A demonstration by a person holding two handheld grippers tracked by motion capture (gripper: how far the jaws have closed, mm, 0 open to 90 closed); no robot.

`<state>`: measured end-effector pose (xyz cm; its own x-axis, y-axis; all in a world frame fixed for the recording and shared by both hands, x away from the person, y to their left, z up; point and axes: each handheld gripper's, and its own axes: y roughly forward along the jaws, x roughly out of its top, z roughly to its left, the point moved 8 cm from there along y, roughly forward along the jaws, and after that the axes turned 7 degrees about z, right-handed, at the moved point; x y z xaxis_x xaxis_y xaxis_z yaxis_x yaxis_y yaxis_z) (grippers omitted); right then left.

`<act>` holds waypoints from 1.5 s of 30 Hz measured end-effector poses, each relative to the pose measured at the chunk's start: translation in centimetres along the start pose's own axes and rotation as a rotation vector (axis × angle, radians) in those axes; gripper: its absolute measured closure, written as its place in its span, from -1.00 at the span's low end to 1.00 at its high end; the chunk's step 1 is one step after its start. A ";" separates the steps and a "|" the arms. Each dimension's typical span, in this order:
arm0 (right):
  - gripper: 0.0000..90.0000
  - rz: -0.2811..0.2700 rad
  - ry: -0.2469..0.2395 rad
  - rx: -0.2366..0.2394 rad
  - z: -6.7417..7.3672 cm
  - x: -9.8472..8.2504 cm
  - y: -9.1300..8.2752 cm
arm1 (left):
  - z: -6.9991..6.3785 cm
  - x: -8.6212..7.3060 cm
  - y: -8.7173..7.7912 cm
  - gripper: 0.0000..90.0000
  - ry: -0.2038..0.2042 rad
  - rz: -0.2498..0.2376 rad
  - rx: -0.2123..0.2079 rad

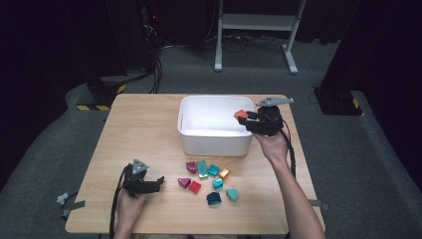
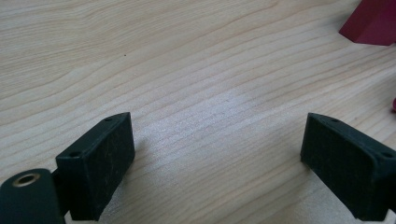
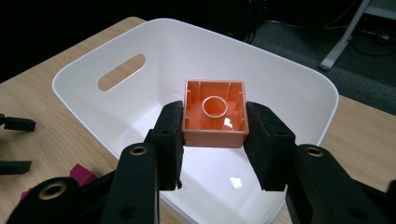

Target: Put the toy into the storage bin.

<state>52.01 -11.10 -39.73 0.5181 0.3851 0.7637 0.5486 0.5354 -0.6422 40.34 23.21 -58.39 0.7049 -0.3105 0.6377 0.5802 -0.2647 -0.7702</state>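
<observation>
Over one white bin (image 1: 214, 142), right gripper (image 3: 215, 128) fingers clamping one orange block (image 3: 215, 114), left gripper (image 2: 215, 154) fingers wide, nine blocks (image 1: 209, 177) on table (image 1: 144, 129).

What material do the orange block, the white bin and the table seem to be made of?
Orange block: probably moulded plastic, fairly glossy; its hollow underside shows thin walls, ribs and a round tube, with a bright highlight.
White bin: likely plastic, smooth and semi-glossy; it has rounded corners, a cut-out handle slot and soft reflections.
Table: wood or wood-look laminate, matt; a light grain pattern runs across it.
</observation>
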 end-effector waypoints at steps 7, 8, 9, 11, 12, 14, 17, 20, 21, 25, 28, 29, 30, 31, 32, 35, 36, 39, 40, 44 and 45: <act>0.30 0.018 0.012 -0.014 -0.6 -0.1 1.0 | 0.0 0.0 0.0 -0.78 0.000 0.000 0.000; 0.30 0.020 0.014 -0.017 -0.6 -0.1 1.1 | 0.0 0.0 0.0 -0.78 -0.001 0.000 0.000; 0.30 0.023 0.016 -0.018 -0.7 -0.1 1.2 | 0.0 0.0 0.0 -0.78 0.000 0.000 0.000; 0.30 0.026 0.018 -0.024 -0.9 -0.2 1.4 | 0.0 0.0 0.0 -0.78 0.000 0.000 0.000; 0.30 0.028 0.021 -0.026 -0.9 -0.2 1.5 | 0.0 0.0 0.0 -0.78 -0.001 0.000 0.001; 0.30 0.033 0.022 -0.031 -1.1 -0.2 1.7 | 0.0 0.0 0.0 -0.77 -0.001 0.000 0.001; 0.30 0.040 0.025 -0.045 -1.4 -0.2 2.0 | 0.0 0.0 0.0 -0.77 -0.002 -0.001 0.001; 0.30 0.045 0.028 -0.048 -1.4 -0.2 2.2 | 0.0 0.0 0.0 -0.77 -0.001 -0.001 0.001; 0.30 0.045 0.025 -0.047 -1.4 -0.1 2.2 | 0.0 0.0 0.0 -0.77 -0.001 -0.001 0.001; 0.29 0.056 0.013 -0.045 -1.2 0.0 2.5 | 0.0 0.0 0.0 -0.77 -0.001 -0.001 0.001; 0.20 0.062 0.006 -0.033 -1.0 0.0 2.8 | 0.0 0.0 0.0 -0.77 -0.001 -0.001 0.001; 0.16 0.066 0.003 -0.037 -1.0 -0.1 2.9 | 0.0 0.0 0.0 -0.77 -0.002 -0.001 0.001; 0.14 0.068 0.003 -0.035 -0.9 -0.1 2.9 | 0.0 0.0 0.0 -0.77 -0.001 -0.001 0.001; 0.12 0.069 0.002 -0.034 -0.9 -0.1 3.0 | 0.0 0.0 0.0 -0.77 -0.001 -0.001 0.001; 0.10 0.067 0.002 -0.029 -0.8 -0.1 3.0 | 0.0 0.0 0.0 -0.77 -0.002 -0.002 0.001; -0.01 0.050 0.002 -0.026 -0.6 -0.2 2.8 | 0.0 0.0 0.0 -0.77 -0.002 -0.002 0.001; -0.03 0.043 0.002 -0.023 -0.5 -0.2 2.7 | 0.0 0.0 0.0 -0.76 -0.002 -0.001 0.002; -0.07 0.024 -0.004 -0.012 -0.1 -0.3 2.2 | 0.0 0.0 0.0 -0.76 -0.002 -0.001 0.002; -0.07 0.013 -0.005 -0.010 0.0 -0.3 2.0 | 0.0 0.0 0.0 -0.76 -0.002 -0.001 0.002; -0.08 -0.025 -0.012 0.007 0.6 -0.6 1.0 | 0.0 0.0 0.0 -0.76 -0.002 -0.001 0.002; -0.07 -0.033 -0.015 0.010 0.8 -0.7 0.7 | 0.0 0.0 0.0 -0.76 -0.002 -0.002 0.002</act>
<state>51.54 -10.41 -40.69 0.4902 0.3780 0.7853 0.5587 0.5553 -0.6160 40.34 23.24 -58.38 0.7047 -0.3087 0.6389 0.5820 -0.2635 -0.7693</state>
